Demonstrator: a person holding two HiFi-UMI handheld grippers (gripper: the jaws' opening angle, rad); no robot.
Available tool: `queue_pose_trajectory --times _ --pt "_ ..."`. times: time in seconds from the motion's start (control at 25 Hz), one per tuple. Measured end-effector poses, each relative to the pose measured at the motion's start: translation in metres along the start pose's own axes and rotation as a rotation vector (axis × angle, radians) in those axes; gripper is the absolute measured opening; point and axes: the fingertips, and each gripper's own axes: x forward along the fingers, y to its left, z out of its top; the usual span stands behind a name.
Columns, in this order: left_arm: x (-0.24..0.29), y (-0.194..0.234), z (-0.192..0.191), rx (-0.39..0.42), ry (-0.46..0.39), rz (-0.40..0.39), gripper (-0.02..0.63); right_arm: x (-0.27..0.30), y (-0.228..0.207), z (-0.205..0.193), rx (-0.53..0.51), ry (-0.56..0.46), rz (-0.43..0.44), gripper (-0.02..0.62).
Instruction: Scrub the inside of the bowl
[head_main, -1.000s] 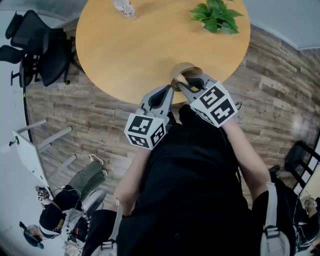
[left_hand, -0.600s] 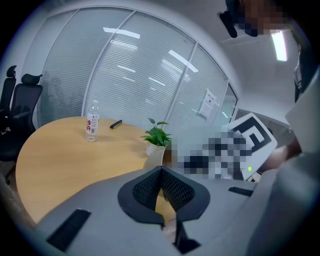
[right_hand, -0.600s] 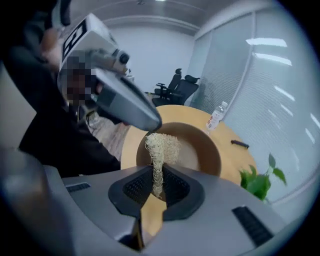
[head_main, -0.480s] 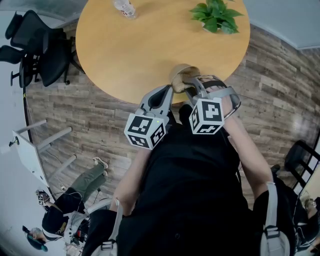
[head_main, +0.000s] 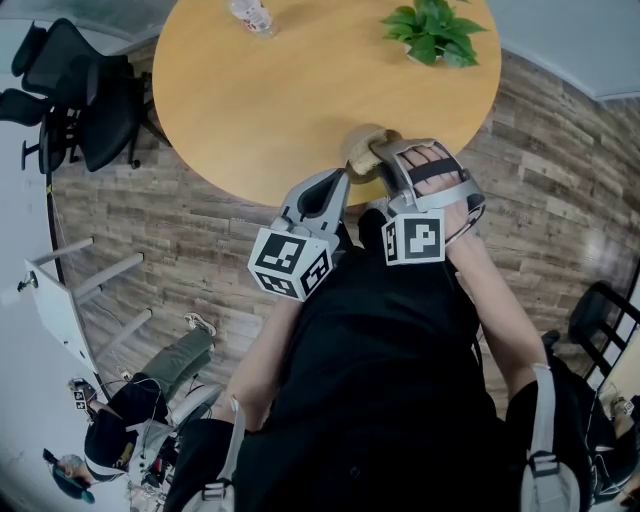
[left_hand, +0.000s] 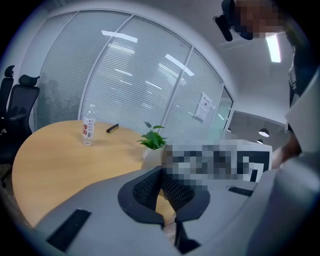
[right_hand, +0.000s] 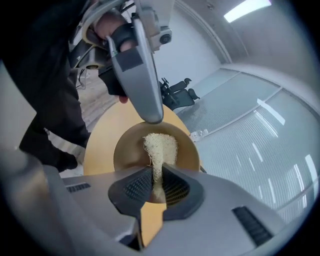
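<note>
A brown bowl sits at the near edge of the round wooden table. My left gripper is shut on the bowl's rim; in the left gripper view a tan sliver shows between its closed pads. In the right gripper view the same gripper meets the bowl's far rim. My right gripper is shut on a pale fibrous scrub pad, whose free end lies against the inside of the bowl. In the head view the right gripper reaches into the bowl from the right.
A potted plant and a water bottle stand at the table's far side, with a black pen near the bottle. Black office chairs stand left of the table. A person sits low at the left.
My right gripper has turned at the wrist and shifted a little forward in the bowl, sweeping the pad with it. The left gripper and the bowl have stayed put.
</note>
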Motion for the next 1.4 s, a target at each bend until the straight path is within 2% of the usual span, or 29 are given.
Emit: queue_pose_trajectory --times 0.36,0.64,0.72,0.8,0.96,1.2,1.4 --pt "0.0 0.001 -0.002 0.0 0.008 0.007 0.011 0.001 0.028 0.011 0.399 -0.072 0.263 0.037" --pt "0.002 0.009 -0.003 -0.023 0.009 0.025 0.009 -0.005 0.026 0.024 0.878 -0.187 0.472 0.037" --pt "0.002 0.011 -0.005 -0.036 0.012 0.027 0.011 -0.007 0.021 0.025 0.968 -0.223 0.498 0.037" --pt "0.003 0.012 -0.006 -0.045 0.016 0.027 0.011 -0.007 0.018 0.025 0.996 -0.241 0.505 0.037" --pt "0.005 0.013 -0.008 -0.058 0.022 0.024 0.011 -0.004 0.02 0.021 0.989 -0.236 0.502 0.037" --pt "0.01 0.019 -0.02 -0.137 0.049 0.007 0.011 -0.002 0.027 0.019 0.994 -0.2 0.526 0.037" --pt "0.018 0.023 -0.036 -0.214 0.084 -0.023 0.011 0.006 0.043 0.011 0.982 -0.132 0.555 0.037"
